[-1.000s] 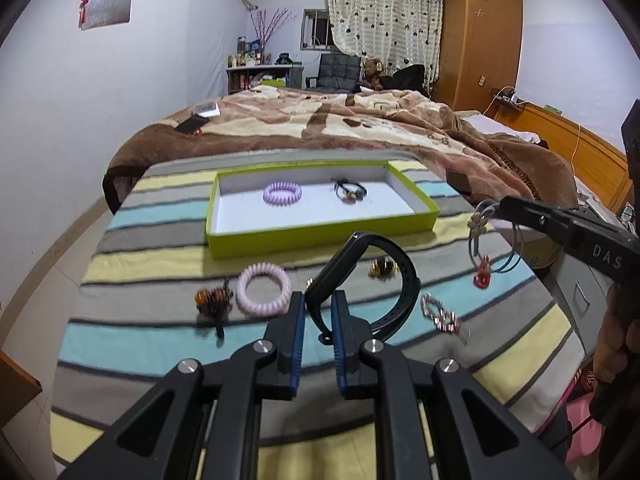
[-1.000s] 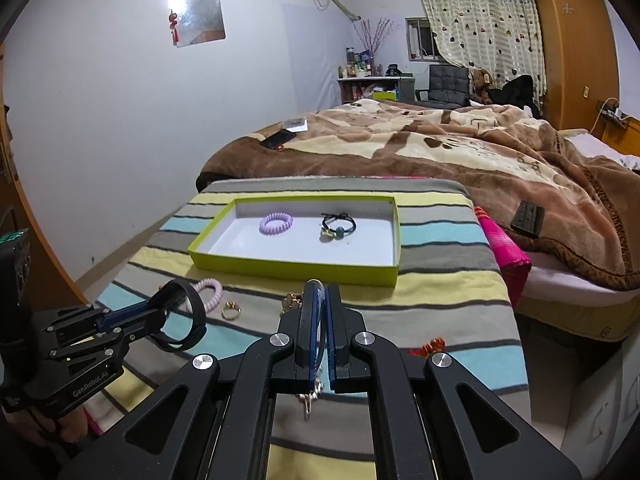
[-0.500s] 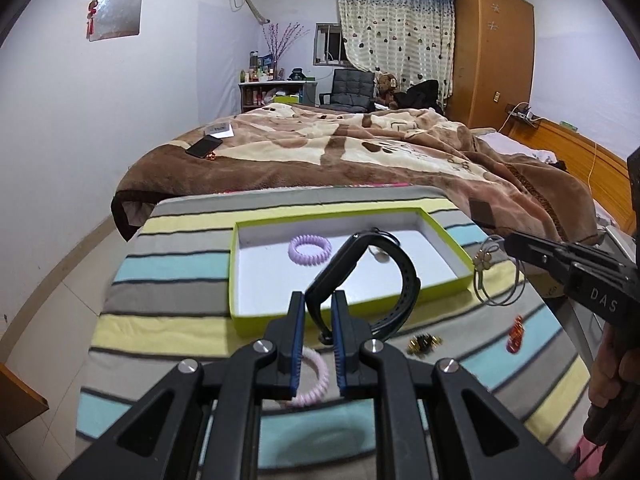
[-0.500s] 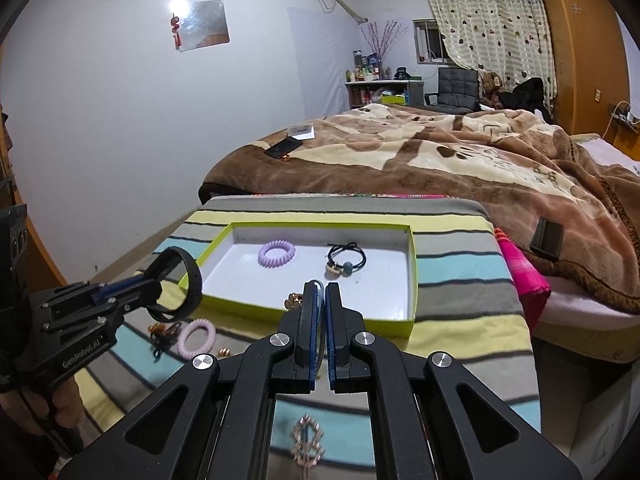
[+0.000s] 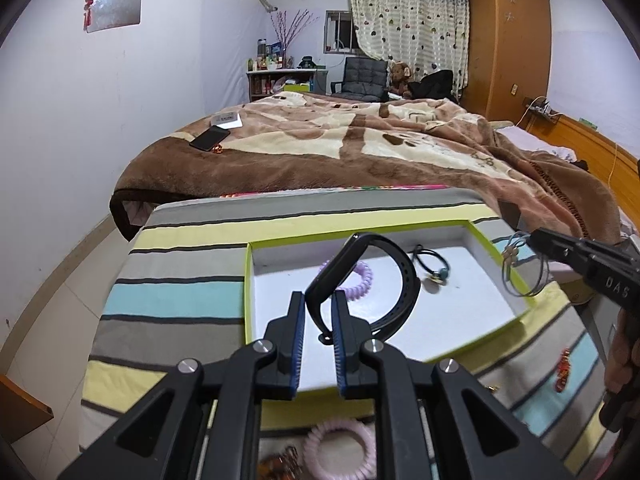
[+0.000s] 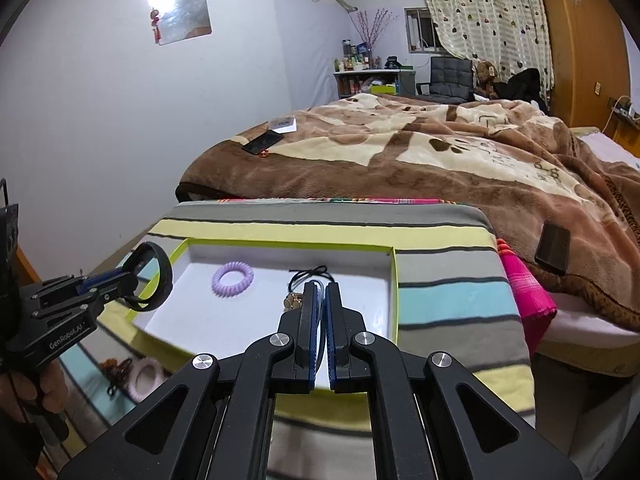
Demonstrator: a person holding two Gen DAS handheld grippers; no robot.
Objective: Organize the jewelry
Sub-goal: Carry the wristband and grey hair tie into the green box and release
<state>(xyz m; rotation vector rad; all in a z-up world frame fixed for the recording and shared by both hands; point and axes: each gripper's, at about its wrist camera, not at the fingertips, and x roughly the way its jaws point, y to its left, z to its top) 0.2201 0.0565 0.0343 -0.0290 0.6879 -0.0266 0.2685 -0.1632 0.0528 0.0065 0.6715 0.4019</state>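
Note:
A white tray with a lime-green rim (image 5: 245,280) lies on the striped cloth. It holds a lilac coil hair tie (image 5: 362,280) and a black hair tie with a bead (image 5: 434,270). My left gripper (image 5: 318,300) hovers over the tray's near left part, shut on a black band (image 5: 404,276) that loops up and to the right. My right gripper (image 6: 319,294) is over the tray's (image 6: 395,292) near right part, shut on a thin wire bangle (image 5: 520,276) that hangs from its tips. The right wrist view also shows the left gripper (image 6: 128,271) and its black band (image 6: 166,276) at the left.
Loose pieces lie on the cloth in front of the tray: a pink coil tie (image 5: 340,444), a brown clip (image 6: 116,366) and a red charm (image 5: 564,372). Beyond the table is a bed with a brown blanket (image 5: 360,152) and a phone (image 5: 210,138) on it.
Both grippers have moved forward from above the loose pieces to above the tray, each still carrying its piece. The tray now looks closer and larger in both views.

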